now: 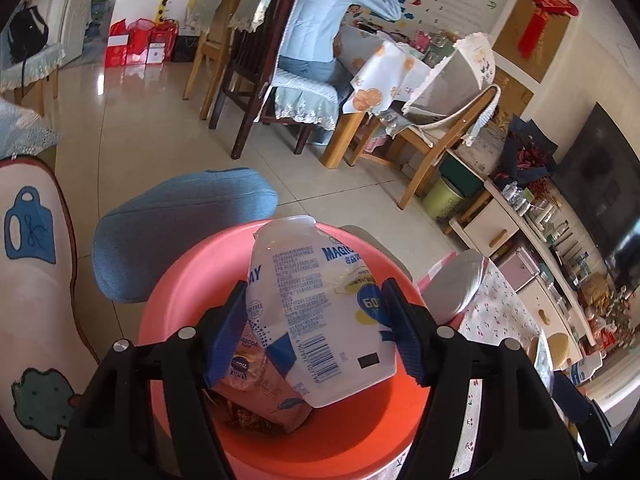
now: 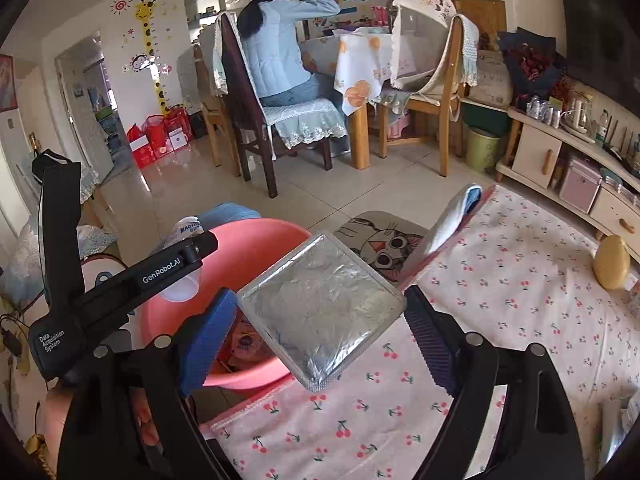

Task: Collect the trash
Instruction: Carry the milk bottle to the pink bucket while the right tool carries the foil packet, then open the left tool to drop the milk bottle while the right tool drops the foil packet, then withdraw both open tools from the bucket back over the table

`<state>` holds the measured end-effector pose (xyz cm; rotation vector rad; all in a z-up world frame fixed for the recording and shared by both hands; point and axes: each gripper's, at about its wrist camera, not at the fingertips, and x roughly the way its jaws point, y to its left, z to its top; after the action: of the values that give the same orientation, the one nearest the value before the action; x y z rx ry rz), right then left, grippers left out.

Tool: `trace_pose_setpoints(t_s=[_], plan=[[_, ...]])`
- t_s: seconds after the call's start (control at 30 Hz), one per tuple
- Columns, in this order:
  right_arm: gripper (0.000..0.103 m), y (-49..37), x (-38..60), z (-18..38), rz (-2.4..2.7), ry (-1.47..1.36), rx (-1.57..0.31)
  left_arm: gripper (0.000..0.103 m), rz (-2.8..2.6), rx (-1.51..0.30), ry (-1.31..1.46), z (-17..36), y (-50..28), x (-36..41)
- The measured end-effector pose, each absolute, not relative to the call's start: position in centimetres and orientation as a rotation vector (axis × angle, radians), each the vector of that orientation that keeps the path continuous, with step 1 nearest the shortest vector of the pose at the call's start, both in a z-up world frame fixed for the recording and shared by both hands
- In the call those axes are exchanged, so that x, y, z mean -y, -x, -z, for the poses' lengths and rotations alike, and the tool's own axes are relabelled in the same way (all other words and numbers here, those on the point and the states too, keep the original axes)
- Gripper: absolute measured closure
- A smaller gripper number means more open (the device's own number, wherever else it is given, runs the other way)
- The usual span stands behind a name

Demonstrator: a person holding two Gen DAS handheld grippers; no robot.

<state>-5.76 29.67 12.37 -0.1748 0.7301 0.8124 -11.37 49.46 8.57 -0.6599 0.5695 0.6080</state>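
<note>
Holding a white plastic pouch (image 1: 320, 312) between the blue pads (image 1: 226, 332) of my left gripper (image 1: 316, 336), I had it directly over the pink basin (image 1: 192, 280), its lower end hanging down inside the rim. The pads pressed on both of its sides, so that gripper was closed on it. Beneath it in the basin lay an orange snack wrapper (image 1: 260, 392). My right gripper (image 2: 320, 344) was clamped on a square silver foil packet (image 2: 320, 308), one corner against each pad, tilted with its lowest corner pointing down. That packet hung above the edge of the cherry-print table (image 2: 520, 300), just beside the basin's rim, not yet over it. In the right view my left gripper's black body reached across the basin.
</note>
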Motion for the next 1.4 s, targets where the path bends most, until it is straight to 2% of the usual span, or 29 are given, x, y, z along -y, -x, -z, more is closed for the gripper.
trace_pose_setpoints(t_s=[0.17, 0.27, 0.4, 0.73, 1.4], plan=[[0.017, 5.4, -33.3, -10.9, -0.88, 0.18, -0.768, 0.035, -0.649, -0.575, 0.706, -8.0, 11.9, -51.3], [0.012, 4.9, -35.4, -9.5, -0.904, 0.214, -0.811, 0.019, -0.693, -0.599, 0.735, -7.3, 11.9, -52.2], [0.01, 4.6, -35.2, -9.1, -0.863, 0.18, -0.805, 0.014, -0.701, -0.578, 0.763, -7.1, 12.1, -52.9], [0.01, 5.5, -29.1, -10.8, -0.739, 0.082, -0.738, 0.012, -0.67, -0.618, 0.734, -7.0, 11.0, -51.5], [0.01, 9.6, -19.3, -10.7, -0.569, 0.072, -0.705, 0.01, -0.384, -0.615, 0.533, -8.8, 7.6, -42.8]])
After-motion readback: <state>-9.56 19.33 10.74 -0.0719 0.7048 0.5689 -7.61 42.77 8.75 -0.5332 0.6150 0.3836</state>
